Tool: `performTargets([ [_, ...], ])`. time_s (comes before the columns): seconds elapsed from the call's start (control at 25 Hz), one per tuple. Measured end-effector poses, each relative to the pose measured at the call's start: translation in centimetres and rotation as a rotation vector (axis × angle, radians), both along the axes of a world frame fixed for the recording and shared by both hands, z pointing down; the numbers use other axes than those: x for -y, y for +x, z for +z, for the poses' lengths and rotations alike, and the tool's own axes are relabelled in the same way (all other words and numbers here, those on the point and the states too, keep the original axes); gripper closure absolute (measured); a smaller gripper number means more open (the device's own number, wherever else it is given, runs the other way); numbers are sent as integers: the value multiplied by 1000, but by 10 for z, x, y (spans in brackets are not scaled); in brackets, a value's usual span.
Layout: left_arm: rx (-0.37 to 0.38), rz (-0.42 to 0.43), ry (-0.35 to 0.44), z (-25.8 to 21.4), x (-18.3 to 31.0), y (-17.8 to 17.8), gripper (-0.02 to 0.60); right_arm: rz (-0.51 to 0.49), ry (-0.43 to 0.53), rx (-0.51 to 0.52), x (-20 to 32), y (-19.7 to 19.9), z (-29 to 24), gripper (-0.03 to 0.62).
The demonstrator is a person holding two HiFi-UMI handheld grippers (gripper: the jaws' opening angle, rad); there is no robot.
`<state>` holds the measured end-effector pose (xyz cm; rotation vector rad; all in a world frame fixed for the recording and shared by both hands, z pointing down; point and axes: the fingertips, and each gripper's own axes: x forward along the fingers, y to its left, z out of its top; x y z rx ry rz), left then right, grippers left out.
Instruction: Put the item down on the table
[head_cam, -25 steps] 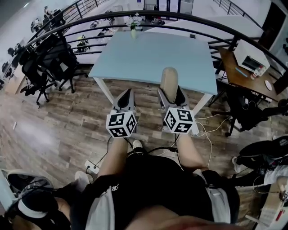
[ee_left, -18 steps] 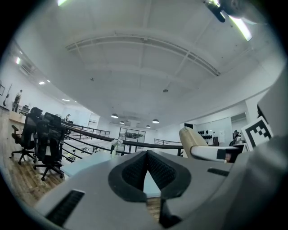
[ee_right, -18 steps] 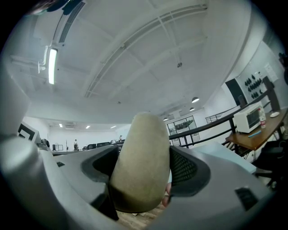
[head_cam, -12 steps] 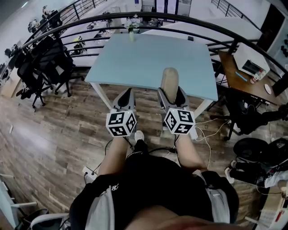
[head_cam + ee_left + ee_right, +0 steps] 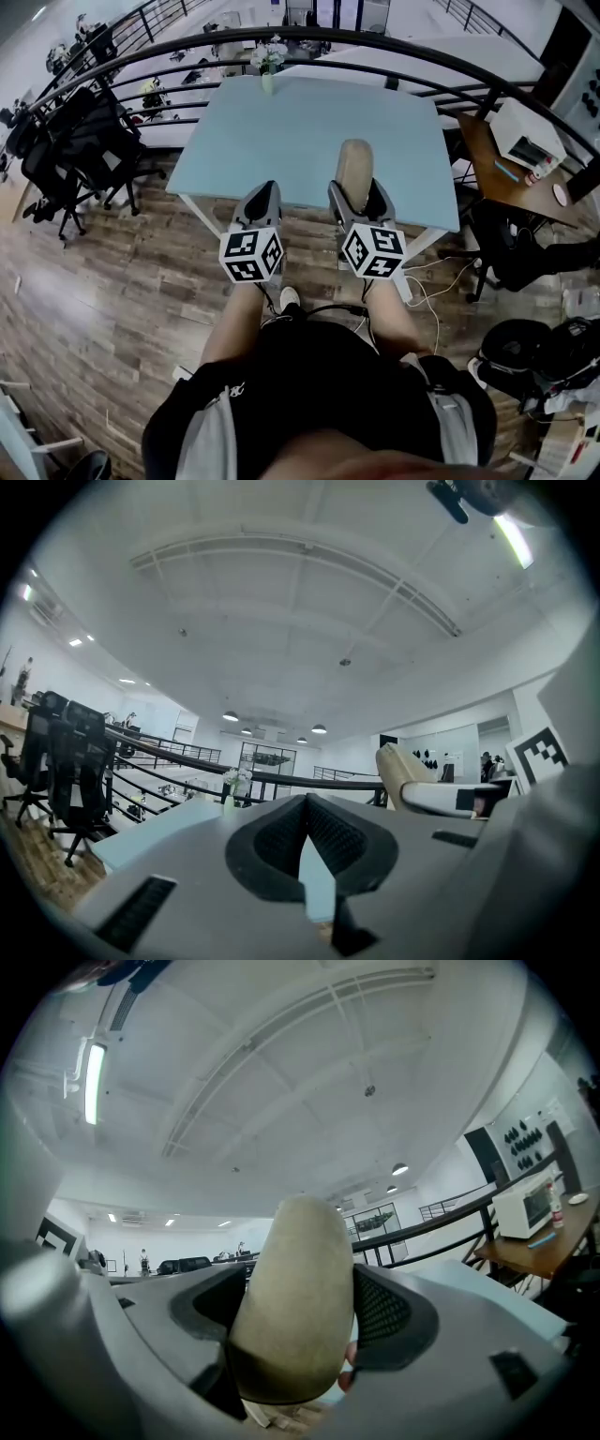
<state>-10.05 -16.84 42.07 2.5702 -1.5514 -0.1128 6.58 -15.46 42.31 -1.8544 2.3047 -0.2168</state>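
Pale blue table [image 5: 309, 127] bears a flower vase [image 5: 268, 75]; right gripper [image 5: 356, 199] clamps beige item [image 5: 353, 167], left gripper [image 5: 266, 195] closed.

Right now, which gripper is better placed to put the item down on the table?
Right. The right gripper holds the item between its fingers, facing the table. The left gripper is shut on nothing, so it has nothing to put down.

We see a curved black railing [image 5: 328, 35] behind 1 flower vase [image 5: 268, 67]. Black office chairs [image 5: 84, 141] stand left, a wooden desk [image 5: 511, 167] right.
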Motion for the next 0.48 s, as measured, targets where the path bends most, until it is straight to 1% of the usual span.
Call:
performTargets([
  [0.32, 3, 35, 5, -11, 100, -5, 568, 33, -6, 2, 95, -5, -7, 232],
  [0.48, 0, 69, 4, -15, 144, -1, 568, 56, 1, -7, 135, -5, -12, 232],
])
